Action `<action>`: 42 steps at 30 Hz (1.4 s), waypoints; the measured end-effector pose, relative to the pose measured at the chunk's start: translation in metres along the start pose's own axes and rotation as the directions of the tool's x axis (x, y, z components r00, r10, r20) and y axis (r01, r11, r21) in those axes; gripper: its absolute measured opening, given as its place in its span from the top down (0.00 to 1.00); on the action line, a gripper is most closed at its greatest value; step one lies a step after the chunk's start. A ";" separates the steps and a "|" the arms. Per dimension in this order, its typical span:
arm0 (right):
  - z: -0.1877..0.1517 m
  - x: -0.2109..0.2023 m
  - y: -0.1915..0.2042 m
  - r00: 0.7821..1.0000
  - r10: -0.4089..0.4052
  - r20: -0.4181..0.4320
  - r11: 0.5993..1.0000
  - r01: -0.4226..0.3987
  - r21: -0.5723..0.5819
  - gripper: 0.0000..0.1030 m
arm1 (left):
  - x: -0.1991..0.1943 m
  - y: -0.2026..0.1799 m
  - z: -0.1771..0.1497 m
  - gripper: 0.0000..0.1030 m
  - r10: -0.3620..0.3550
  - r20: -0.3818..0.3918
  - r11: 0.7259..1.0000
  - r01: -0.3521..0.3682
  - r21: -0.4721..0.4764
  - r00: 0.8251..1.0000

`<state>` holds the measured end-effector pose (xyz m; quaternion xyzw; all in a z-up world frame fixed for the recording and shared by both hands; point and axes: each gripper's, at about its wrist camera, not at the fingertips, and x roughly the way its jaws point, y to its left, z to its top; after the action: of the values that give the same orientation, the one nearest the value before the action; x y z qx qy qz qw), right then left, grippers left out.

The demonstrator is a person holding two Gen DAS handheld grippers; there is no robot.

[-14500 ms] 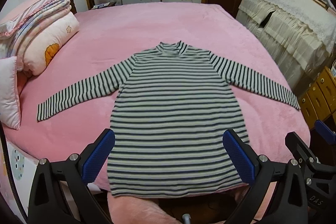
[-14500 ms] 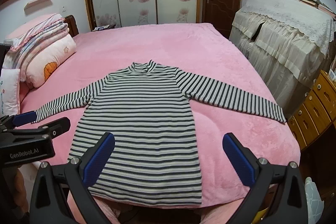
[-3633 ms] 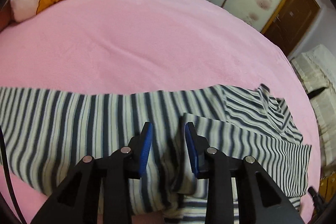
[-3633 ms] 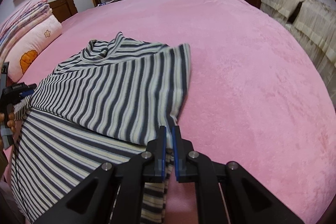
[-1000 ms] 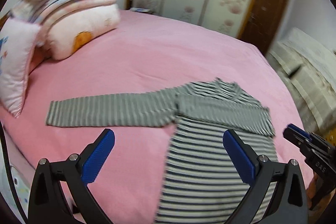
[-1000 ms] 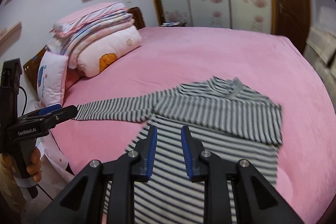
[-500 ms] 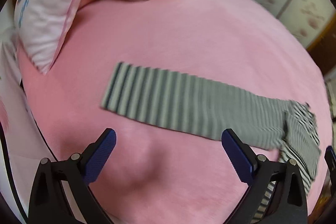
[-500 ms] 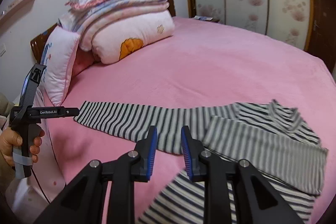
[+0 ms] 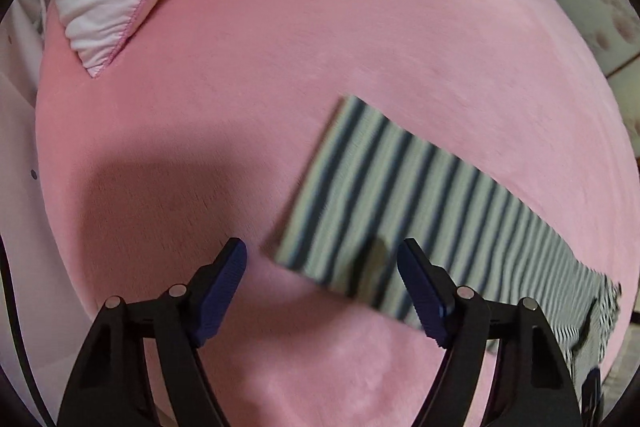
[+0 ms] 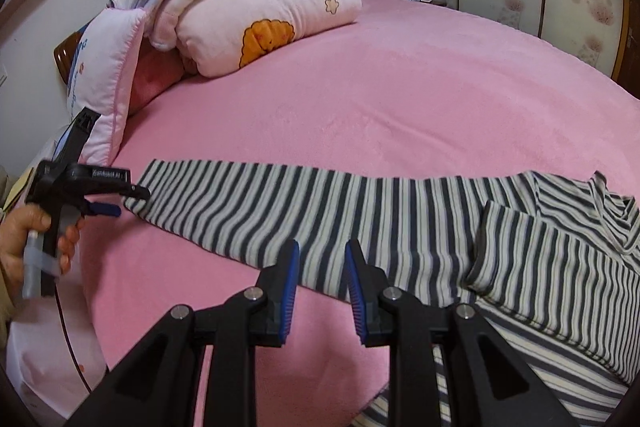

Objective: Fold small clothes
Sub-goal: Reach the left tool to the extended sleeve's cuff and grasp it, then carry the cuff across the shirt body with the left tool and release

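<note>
A: Right wrist view: the striped shirt [image 10: 400, 227] lies on the pink bed [image 10: 400, 99], one sleeve [image 10: 248, 203] stretching toward nine o'clock, the other already folded across the chest.

B: And the jaws?

A: The left gripper [image 9: 322, 287] gapes wide at the cuff, holding nothing; the right gripper [image 10: 322, 283] is barely parted, empty, above mid-sleeve.

B: Risk?

A: Probably pinching plush bedding along with the cuff, dragging the shirt askew.

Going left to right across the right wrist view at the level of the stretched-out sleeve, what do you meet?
Hand → left gripper → outstretched striped sleeve → folded-over sleeve → shirt collar.
</note>
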<state>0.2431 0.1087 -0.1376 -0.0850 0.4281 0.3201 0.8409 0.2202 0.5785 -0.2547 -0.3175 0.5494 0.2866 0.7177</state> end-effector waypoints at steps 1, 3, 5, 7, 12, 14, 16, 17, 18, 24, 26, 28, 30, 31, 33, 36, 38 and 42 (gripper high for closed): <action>-0.002 0.001 -0.003 1.000 -0.003 -0.005 1.000 0.003 0.002 0.77 | 0.005 -0.001 0.003 0.26 0.017 -0.010 1.000 -0.017 0.003 1.000; -0.004 0.001 -0.008 1.000 -0.006 -0.010 1.000 0.006 0.011 0.77 | 0.014 -0.005 0.004 0.31 0.051 -0.031 0.998 -0.050 0.026 0.998; -0.005 -0.001 -0.012 1.000 -0.015 -0.010 1.000 0.015 0.017 0.77 | 0.019 -0.015 0.001 0.46 0.093 -0.022 0.993 -0.091 0.079 0.995; -0.007 -0.003 -0.017 0.999 -0.032 -0.009 0.999 0.032 0.018 0.77 | 0.016 -0.025 -0.001 0.76 0.090 -0.006 0.989 -0.089 0.119 0.996; -0.011 -0.012 -0.031 0.998 -0.061 -0.010 0.997 0.061 0.042 0.77 | 0.003 -0.049 -0.014 0.90 0.092 0.044 0.972 -0.099 0.213 0.995; -0.012 -0.016 -0.036 0.998 -0.065 -0.009 0.996 0.065 0.056 0.77 | -0.006 -0.059 -0.021 0.91 0.092 0.073 0.964 -0.107 0.242 0.993; -0.012 -0.020 -0.040 0.997 -0.070 -0.006 0.996 0.071 0.062 0.77 | -0.017 -0.069 -0.029 0.91 0.089 0.108 0.958 -0.115 0.263 0.990; -0.012 -0.022 -0.040 0.997 -0.074 -0.004 0.995 0.074 0.064 0.77 | -0.022 -0.076 -0.033 0.91 0.088 0.120 0.955 -0.118 0.272 0.989; -0.012 -0.025 -0.041 0.997 -0.077 -0.001 0.995 0.077 0.065 0.77 | -0.027 -0.080 -0.037 0.91 0.086 0.130 0.952 -0.120 0.281 0.988; -0.012 -0.038 -0.044 0.995 -0.100 0.009 0.992 0.099 0.073 0.77 | -0.061 -0.110 -0.056 0.91 0.081 0.179 0.936 -0.136 0.324 0.981; -0.012 -0.043 -0.045 0.994 -0.108 0.015 0.992 0.106 0.074 0.77 | -0.073 -0.106 -0.059 0.91 0.080 0.195 0.933 -0.142 0.330 0.978; -0.011 -0.047 -0.046 0.993 -0.114 0.019 0.991 0.112 0.079 0.77 | -0.082 -0.117 -0.063 0.91 0.082 0.212 0.928 -0.152 0.340 0.974; -0.010 -0.052 -0.048 0.993 -0.117 0.024 0.990 0.115 0.086 0.77 | -0.093 -0.119 -0.057 0.91 0.081 0.232 0.918 -0.163 0.363 0.969; -0.010 -0.054 -0.048 0.993 -0.116 0.027 0.990 0.113 0.090 0.77 | -0.103 -0.127 -0.063 0.91 0.076 0.247 0.909 -0.169 0.382 0.966; -0.009 -0.060 -0.050 0.993 -0.115 0.034 0.989 0.111 0.098 0.77 | -0.120 -0.141 -0.075 0.91 0.059 0.268 0.894 -0.170 0.413 0.962; -0.011 -0.071 -0.051 0.992 -0.117 0.050 0.989 0.111 0.099 0.77 | -0.150 -0.166 -0.098 0.91 0.011 0.295 0.876 -0.151 0.458 0.955; -0.014 -0.081 -0.055 0.991 -0.121 0.061 0.988 0.114 0.102 0.77 | -0.170 -0.187 -0.116 0.91 -0.036 0.309 0.863 -0.127 0.490 0.950; -0.026 -0.101 -0.073 0.989 -0.128 0.073 0.984 0.117 0.133 0.77 | -0.207 -0.238 -0.154 0.91 -0.146 0.313 0.825 -0.059 0.562 0.939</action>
<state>0.2267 -0.0062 -0.0848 -0.0436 0.4073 0.2426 0.8794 0.2600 0.2963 -0.0506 -0.0496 0.4687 0.1459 0.8698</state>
